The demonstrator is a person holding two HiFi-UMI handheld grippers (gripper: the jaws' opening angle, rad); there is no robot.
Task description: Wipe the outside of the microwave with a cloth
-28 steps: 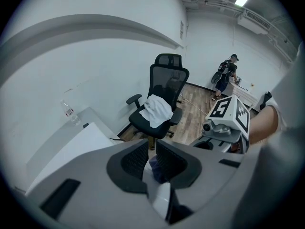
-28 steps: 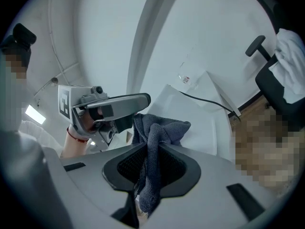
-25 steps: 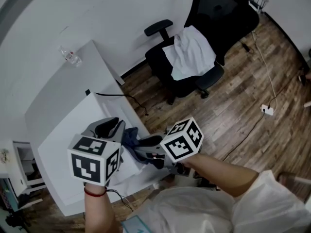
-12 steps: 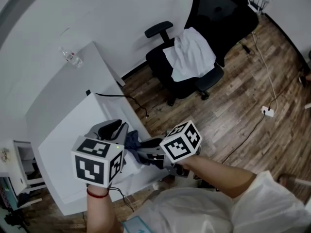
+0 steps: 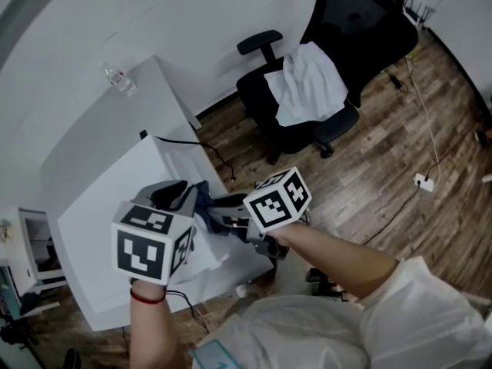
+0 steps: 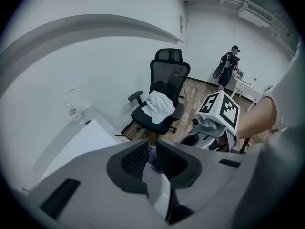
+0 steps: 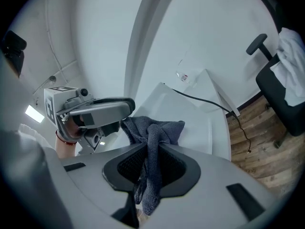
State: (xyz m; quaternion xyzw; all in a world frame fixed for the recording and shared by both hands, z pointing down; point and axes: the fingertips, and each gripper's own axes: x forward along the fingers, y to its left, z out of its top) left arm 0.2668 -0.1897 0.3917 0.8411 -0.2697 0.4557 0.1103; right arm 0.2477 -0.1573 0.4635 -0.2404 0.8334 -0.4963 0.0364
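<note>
Right gripper view shows your right hand-held gripper (image 7: 151, 163) clamped on the cloth (image 7: 155, 128) over the microwave (image 7: 190, 114), while left gripper view just shows your left hand-held gripper (image 6: 151, 157) pinching a sliver of it.

White table (image 5: 131, 114): microwave (image 5: 146, 171), water bottle (image 5: 117, 77) on top.

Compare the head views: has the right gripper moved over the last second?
Yes, slightly. The right gripper, shut on the cloth, has shifted left and farther over the microwave, toward its cord.
</note>
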